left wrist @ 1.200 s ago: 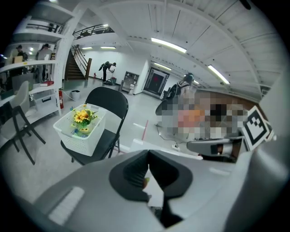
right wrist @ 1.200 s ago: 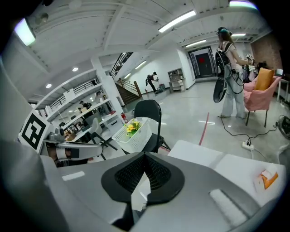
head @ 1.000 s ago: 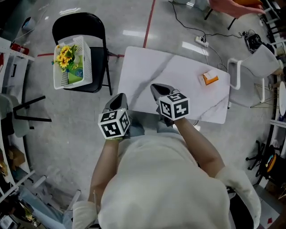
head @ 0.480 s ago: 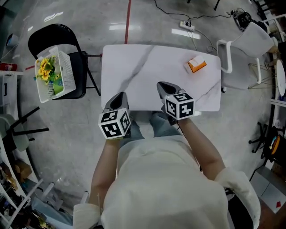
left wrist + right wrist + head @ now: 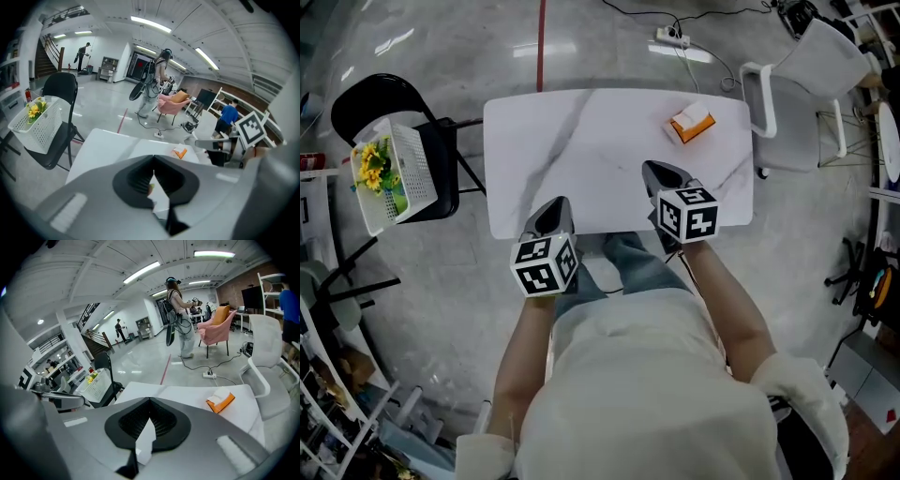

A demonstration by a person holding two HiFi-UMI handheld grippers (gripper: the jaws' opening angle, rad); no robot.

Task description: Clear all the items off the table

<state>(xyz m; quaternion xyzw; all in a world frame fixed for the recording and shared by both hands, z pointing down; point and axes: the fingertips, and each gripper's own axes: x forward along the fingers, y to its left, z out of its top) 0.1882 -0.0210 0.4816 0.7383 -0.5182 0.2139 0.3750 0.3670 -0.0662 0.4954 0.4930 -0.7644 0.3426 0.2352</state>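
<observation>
An orange tissue box (image 5: 691,123) with a white tissue sticking out lies near the far right corner of the white marble table (image 5: 581,141). It also shows in the left gripper view, tissue box (image 5: 179,152), and in the right gripper view, tissue box (image 5: 220,401). My left gripper (image 5: 558,204) is shut and empty over the table's near edge, left of the middle. My right gripper (image 5: 656,172) is shut and empty over the near right part of the tabletop, a short way in front of the box. The closed jaws meet in each gripper view, left gripper (image 5: 153,157), right gripper (image 5: 150,400).
A white basket (image 5: 394,178) with yellow flowers rests on a black folding chair (image 5: 441,141) left of the table. A white chair (image 5: 806,103) stands at the table's right end. A power strip (image 5: 675,39) and cables lie on the floor beyond. People stand far off.
The person has stepped up to the table, which now lies squarer and nearer in the head view. Both grippers have come forward over its near edge, still shut.
</observation>
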